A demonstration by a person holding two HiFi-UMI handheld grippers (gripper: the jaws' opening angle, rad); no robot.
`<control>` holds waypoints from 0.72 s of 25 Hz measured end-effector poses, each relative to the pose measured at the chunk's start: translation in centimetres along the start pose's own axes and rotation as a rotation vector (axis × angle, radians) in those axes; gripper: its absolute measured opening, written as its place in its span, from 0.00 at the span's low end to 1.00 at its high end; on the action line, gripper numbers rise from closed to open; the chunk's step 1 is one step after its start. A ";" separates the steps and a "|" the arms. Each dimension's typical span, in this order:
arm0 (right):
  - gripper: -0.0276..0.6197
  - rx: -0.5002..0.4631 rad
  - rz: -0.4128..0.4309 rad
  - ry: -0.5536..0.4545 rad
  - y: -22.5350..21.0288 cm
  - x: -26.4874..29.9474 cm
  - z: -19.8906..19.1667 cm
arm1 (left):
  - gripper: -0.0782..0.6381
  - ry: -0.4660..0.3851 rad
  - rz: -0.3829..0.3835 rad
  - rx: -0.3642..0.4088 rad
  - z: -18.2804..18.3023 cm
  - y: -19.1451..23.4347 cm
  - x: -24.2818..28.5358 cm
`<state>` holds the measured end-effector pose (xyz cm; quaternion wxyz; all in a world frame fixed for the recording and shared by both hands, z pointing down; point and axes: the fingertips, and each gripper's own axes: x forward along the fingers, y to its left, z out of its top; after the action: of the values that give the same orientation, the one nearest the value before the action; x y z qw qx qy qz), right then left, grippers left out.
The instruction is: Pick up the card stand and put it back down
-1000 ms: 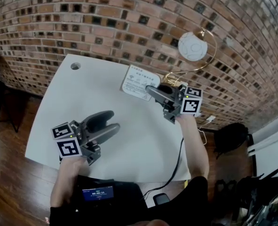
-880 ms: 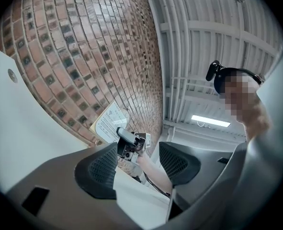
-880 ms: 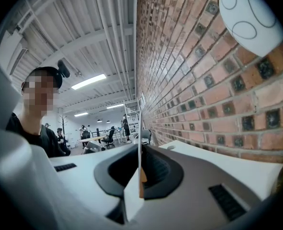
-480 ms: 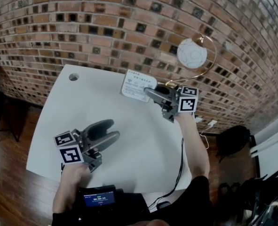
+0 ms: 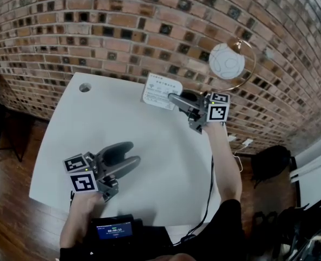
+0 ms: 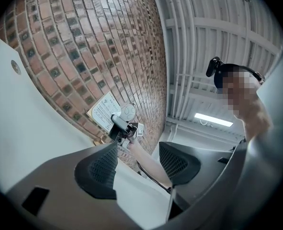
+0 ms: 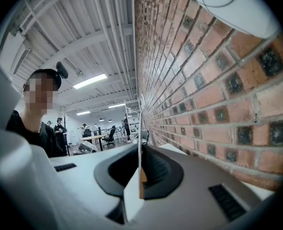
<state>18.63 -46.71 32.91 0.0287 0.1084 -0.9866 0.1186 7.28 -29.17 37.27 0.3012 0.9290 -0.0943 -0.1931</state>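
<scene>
Two fingers [image 7: 166, 170] of the right gripper [image 5: 174, 98] pinch the card stand [image 5: 161, 90]

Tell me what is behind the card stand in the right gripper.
The brick wall stands behind the card stand, held by the shut right gripper. The wall's patch right behind the card is covered.

The card stand [image 5: 161, 90] is a flat white rectangular sign with a wifi mark near one corner and lines of print too small for me to read. My right gripper [image 5: 175, 98] has it pinched by one side edge, jaws closed on it. Along those jaws I see it edge-on, a thin upright sheet. It sits at the far side of the white table [image 5: 95, 124], near the brick wall [image 5: 95, 31]. I can't tell whether its foot touches the tabletop.
</scene>
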 end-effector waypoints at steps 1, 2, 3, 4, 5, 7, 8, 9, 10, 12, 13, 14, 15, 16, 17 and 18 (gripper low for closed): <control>0.09 0.005 0.002 -0.002 -0.2 0.1 0.0 | 0.47 0.002 0.002 -0.001 -0.1 0.0 0.0; 0.09 0.008 0.003 -0.004 -0.5 0.2 -0.1 | 0.47 0.002 0.004 -0.002 -0.1 0.1 0.0; 0.09 0.014 0.004 -0.004 -1.0 0.2 -0.2 | 0.47 0.001 0.007 -0.005 -0.1 0.1 0.0; 0.09 0.023 0.006 -0.004 -1.6 0.2 -0.4 | 0.47 -0.001 0.009 -0.007 -0.1 0.2 -0.1; 0.09 0.030 0.005 -0.005 -2.1 0.3 -0.5 | 0.47 -0.004 0.010 -0.009 -0.1 0.2 -0.1; 0.09 0.022 -0.012 -0.006 -3.3 0.4 -0.4 | 0.47 -0.013 0.008 -0.015 0.0 0.2 -0.2; 0.09 0.020 -0.019 -0.006 -3.8 0.5 -0.3 | 0.47 -0.016 0.006 -0.018 0.1 0.2 -0.2; 0.09 0.024 -0.021 -0.008 -4.4 0.6 -0.4 | 0.47 -0.020 0.005 -0.022 0.1 0.2 -0.3; 0.09 0.032 -0.020 -0.011 -4.9 0.7 -0.5 | 0.47 -0.023 0.005 -0.024 0.2 0.2 -0.4; 0.09 0.055 -0.014 -0.017 -5.9 0.9 -0.8 | 0.47 -0.030 0.006 -0.029 0.3 0.2 -0.5; 0.09 0.065 -0.011 -0.021 -6.4 0.9 -1.0 | 0.47 -0.033 0.006 -0.032 0.3 0.2 -0.5; 0.09 0.074 -0.011 -0.023 -6.9 1.0 -1.2 | 0.47 -0.035 0.007 -0.035 0.3 0.2 -0.5; 0.09 0.080 -0.012 -0.025 -7.3 1.0 -1.3 | 0.47 -0.037 0.007 -0.038 0.4 0.2 -0.6; 0.09 0.084 -0.012 -0.026 -7.6 1.1 -1.5 | 0.47 -0.037 0.007 -0.039 0.4 0.2 -0.6; 0.09 0.086 -0.012 -0.026 -7.9 1.2 -1.6 | 0.47 -0.038 0.007 -0.040 0.4 0.1 -0.6; 0.09 0.085 -0.011 -0.024 -8.1 1.3 -1.7 | 0.47 -0.038 0.006 -0.039 0.4 0.1 -0.6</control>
<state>19.16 -54.22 36.54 0.0127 0.1162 -0.9803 0.1591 6.58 -29.31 37.23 0.3182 0.9188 -0.0990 -0.2115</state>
